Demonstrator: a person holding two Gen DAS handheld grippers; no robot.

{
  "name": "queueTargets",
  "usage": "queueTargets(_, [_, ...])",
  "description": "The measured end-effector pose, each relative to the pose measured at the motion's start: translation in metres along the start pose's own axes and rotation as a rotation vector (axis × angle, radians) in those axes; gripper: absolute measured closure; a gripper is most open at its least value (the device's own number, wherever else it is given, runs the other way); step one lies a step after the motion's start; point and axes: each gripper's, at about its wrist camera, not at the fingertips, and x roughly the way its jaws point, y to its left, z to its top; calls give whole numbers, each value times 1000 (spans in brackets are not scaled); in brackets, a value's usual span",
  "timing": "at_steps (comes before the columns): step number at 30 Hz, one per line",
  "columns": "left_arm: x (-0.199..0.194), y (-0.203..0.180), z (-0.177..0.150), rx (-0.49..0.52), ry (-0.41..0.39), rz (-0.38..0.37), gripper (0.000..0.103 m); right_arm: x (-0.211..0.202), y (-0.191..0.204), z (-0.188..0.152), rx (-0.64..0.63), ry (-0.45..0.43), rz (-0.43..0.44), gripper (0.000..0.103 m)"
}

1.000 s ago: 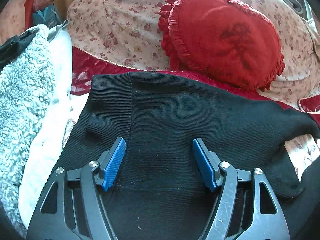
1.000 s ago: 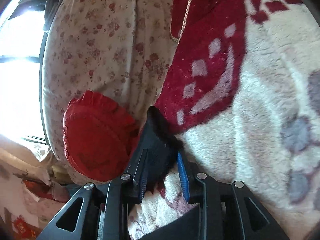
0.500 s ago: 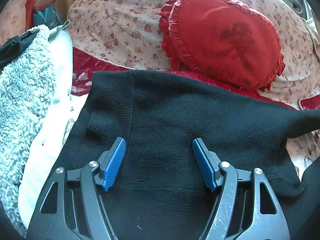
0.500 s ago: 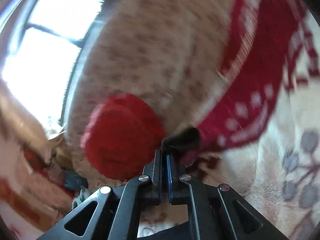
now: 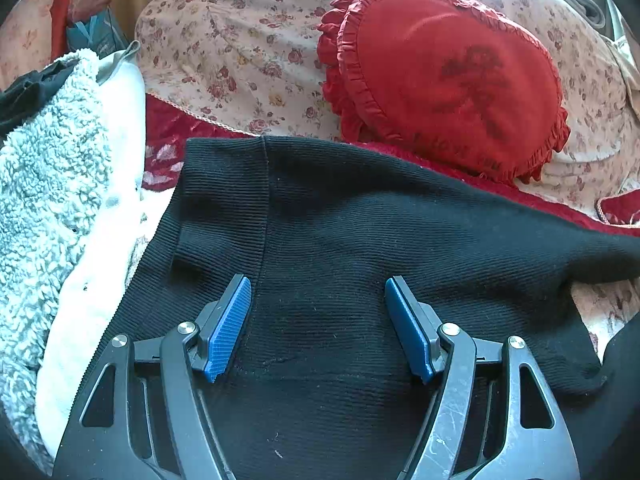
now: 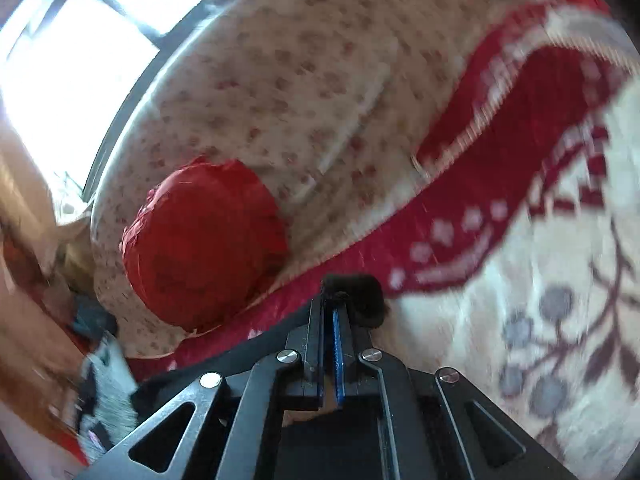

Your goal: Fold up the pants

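Currently, a pair of black ribbed knit pants [image 5: 360, 248] lies spread across a bed, over a red and cream patterned fleece blanket [image 6: 552, 272]. Seen from the left wrist camera, the left gripper [image 5: 318, 328] hovers low over the middle of the fabric with its blue-padded fingers [image 5: 228, 328] spread wide, holding nothing. One end of the pants stretches off to the right of that view, pulled into a taut point. From the right wrist camera, which is blurred by motion, the right gripper [image 6: 334, 312] has its jaws pressed together, pinching a small bunch of the black fabric [image 6: 360, 294] at its tip. Behind the pants sit a red heart-shaped cushion with a ruffled edge [image 5: 444, 80] and a large cream pillow printed with small flowers [image 5: 240, 52]. A fluffy pale blue-grey fleece garment [image 5: 48, 184] is piled at the left. Judging by the layout, folding has barely begun: the garment looks mostly flat, one end is lifted, and the folds are not yet made.
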Motion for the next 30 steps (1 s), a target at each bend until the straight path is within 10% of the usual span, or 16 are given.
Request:
queueTargets(4, [0, 0, 0, -3, 0, -3, 33, 33, -47, -24, 204, 231, -62, 100])
queueTargets(11, [0, 0, 0, -5, 0, -3, 33, 13, -56, -17, 230, 126, -149, 100])
queueTargets(16, [0, 0, 0, -7, 0, -4, 32, -7, 14, 3, -135, -88, -151, 100])
queueTargets(23, [1, -1, 1, -8, 16, 1, 28, 69, 37, -32, -364, 220, -287, 99])
queueTargets(30, [6, -1, 8, -31, 77, -21, 20, 70, 47, -43, -418, 176, -342, 95])
